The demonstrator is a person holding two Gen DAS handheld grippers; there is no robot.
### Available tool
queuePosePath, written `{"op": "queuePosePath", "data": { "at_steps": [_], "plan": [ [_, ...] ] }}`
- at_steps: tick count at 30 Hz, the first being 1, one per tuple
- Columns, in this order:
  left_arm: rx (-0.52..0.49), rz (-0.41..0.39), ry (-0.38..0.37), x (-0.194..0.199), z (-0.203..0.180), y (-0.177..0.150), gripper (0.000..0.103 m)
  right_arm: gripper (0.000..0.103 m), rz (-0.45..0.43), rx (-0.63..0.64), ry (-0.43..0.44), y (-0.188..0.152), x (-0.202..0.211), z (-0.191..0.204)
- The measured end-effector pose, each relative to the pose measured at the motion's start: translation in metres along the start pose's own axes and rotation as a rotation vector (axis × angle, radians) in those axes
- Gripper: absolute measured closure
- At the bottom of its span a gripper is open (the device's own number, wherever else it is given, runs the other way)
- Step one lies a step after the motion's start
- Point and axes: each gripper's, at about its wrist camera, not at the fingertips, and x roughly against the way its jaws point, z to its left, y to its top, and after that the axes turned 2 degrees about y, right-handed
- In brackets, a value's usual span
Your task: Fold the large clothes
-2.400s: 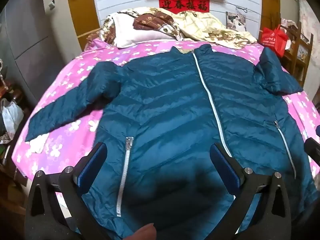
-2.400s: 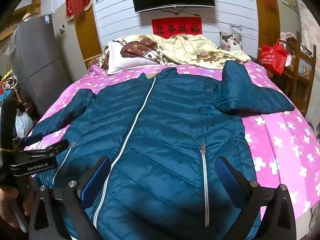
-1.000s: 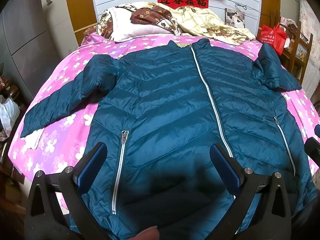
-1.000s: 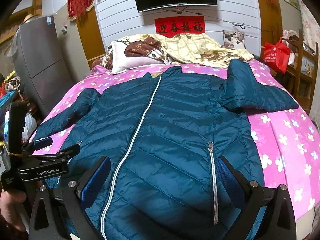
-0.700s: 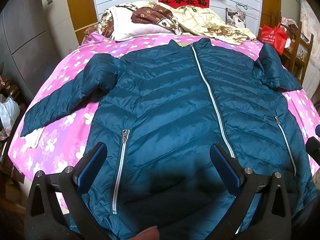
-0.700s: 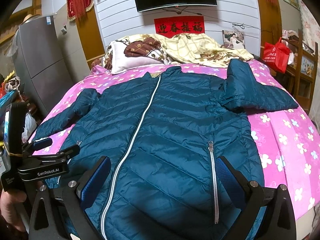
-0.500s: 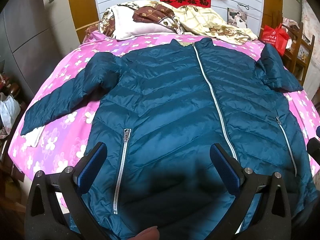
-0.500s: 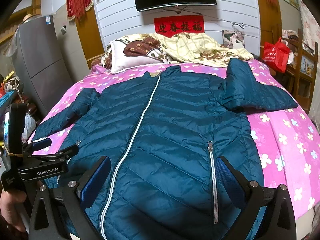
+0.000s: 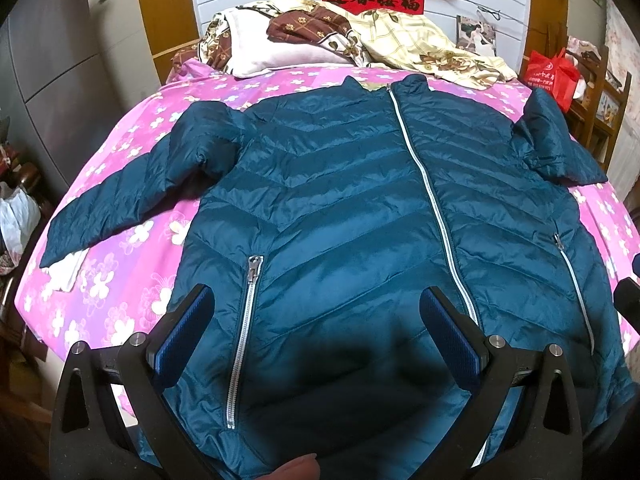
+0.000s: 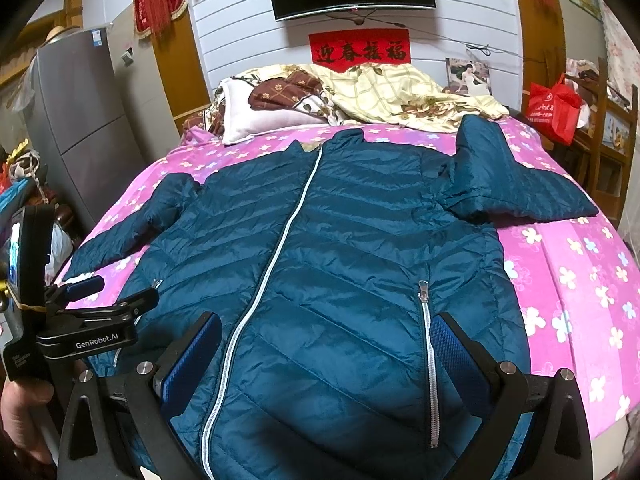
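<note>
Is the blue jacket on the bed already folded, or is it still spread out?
Spread out. The jacket lies flat, front up, zipped, on the bed. One sleeve is extended sideways; the other sleeve is bent.

Teal chevron-quilted jacket (image 9: pixel 340 208) with white zips on a pink, white-flowered bedsheet (image 9: pixel 132 248); yellow checked floral quilt (image 10: pixel 400 92); red banner (image 10: pixel 360 51)

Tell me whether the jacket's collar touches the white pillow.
Apart. In the right wrist view a strip of pink sheet shows plainly between the jacket collar and the white pillow.
</note>
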Motion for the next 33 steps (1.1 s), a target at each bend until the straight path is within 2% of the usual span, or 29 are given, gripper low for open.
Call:
{"op": "queuePosePath", "data": {
  "at_steps": [33],
  "plan": [
    [0.004,0.004,-0.003,-0.0020,0.0020,-0.0003,0.000,0.000,0.006,0.007,0.000,0.0005,-0.0015,0.0047]
  ]
}}
